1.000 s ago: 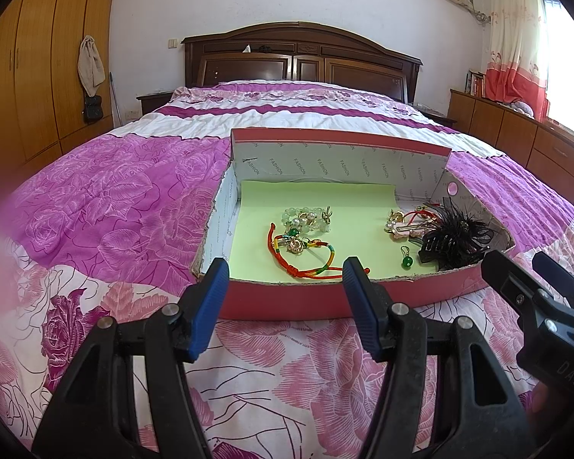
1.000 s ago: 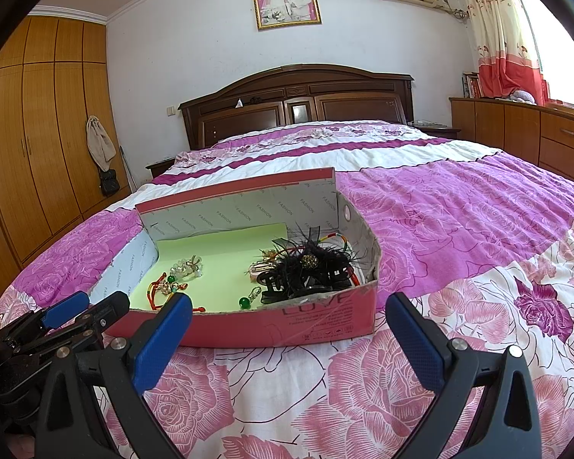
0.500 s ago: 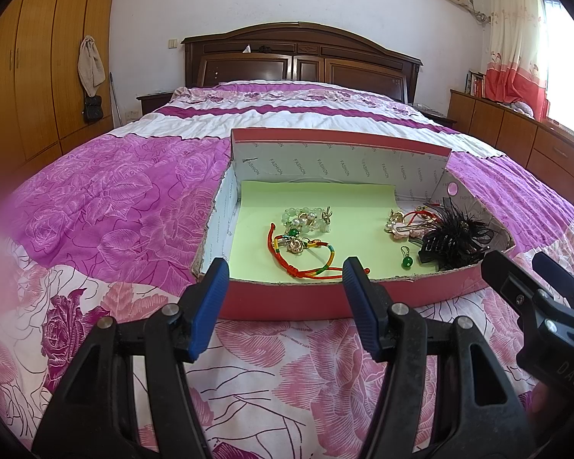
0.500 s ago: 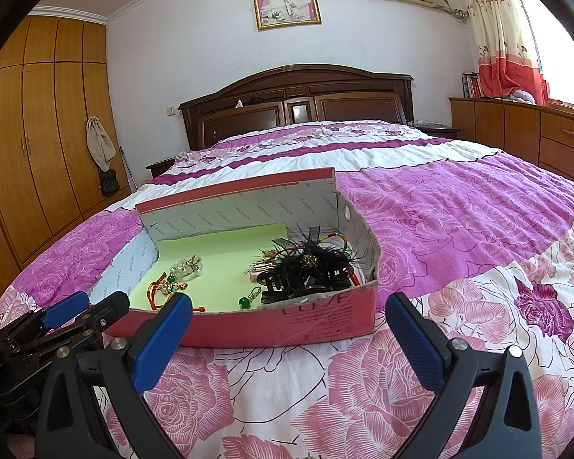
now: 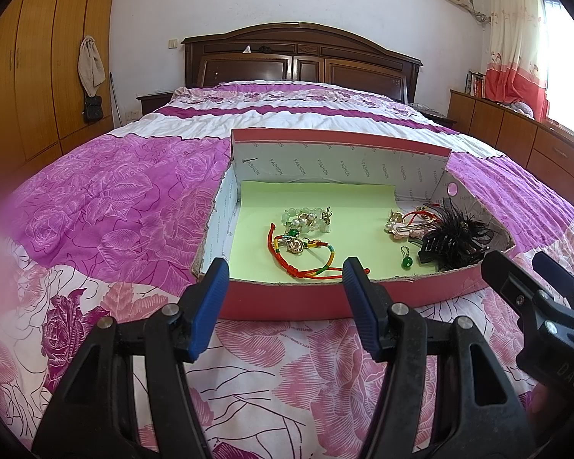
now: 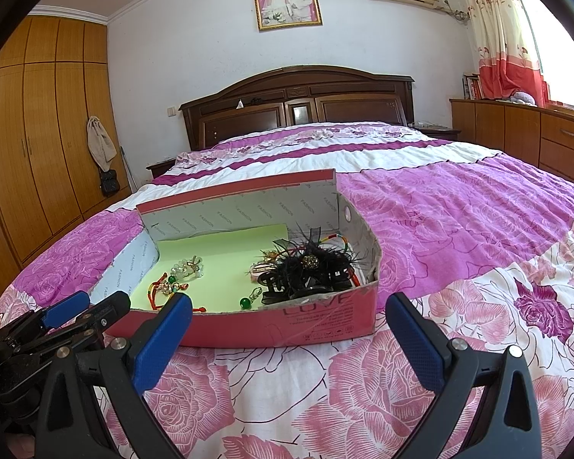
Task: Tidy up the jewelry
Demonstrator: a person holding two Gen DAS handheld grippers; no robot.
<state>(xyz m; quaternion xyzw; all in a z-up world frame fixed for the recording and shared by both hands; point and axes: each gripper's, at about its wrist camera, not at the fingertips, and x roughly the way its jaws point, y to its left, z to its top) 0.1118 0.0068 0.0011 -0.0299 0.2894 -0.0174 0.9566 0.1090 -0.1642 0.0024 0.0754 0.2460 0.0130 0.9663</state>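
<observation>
Left wrist view. My left gripper point(image 5: 281, 292) hangs just short of the near wall of the pink cardboard box point(image 5: 287, 300), its blue-padded fingers point(image 5: 206, 306) parted to a moderate gap with nothing between them. The box lies on the bed point(image 5: 107, 206), on a pink and purple floral bedspread. A pale green sheet point(image 5: 313, 199) lines its floor. On the left part of the sheet I see a red and multicoloured cord bracelet point(image 5: 306, 258), and touching its far side a cluster of pale beads with gold charms point(image 5: 306, 218). Toward the right wall lie a gold and pink hair clip point(image 5: 401, 227), a small green bead charm point(image 5: 405, 262) and a black feathered hair claw point(image 5: 455, 239); the claw rests in the near right corner. My right gripper point(image 5: 532, 267) enters at the right edge, beside the box's near right corner; from here I cannot tell its gap.

Right wrist view. My right gripper point(image 6: 287, 325) shows its fingers point(image 6: 415, 340) spread wide and empty, before the near wall of the box point(image 6: 325, 321), which bears printed lettering. The black feathered hair claw point(image 6: 310, 271) fills the right end; the green bead charm point(image 6: 245, 302) lies just left of it, and the cord bracelet point(image 6: 164, 290) and beads point(image 6: 187, 267) lie at the left end. My left gripper point(image 6: 84, 306) appears at the lower left, beside the box's left corner. Behind the bed stand a dark wooden headboard point(image 6: 298, 103) and a wardrobe point(image 6: 38, 145).
</observation>
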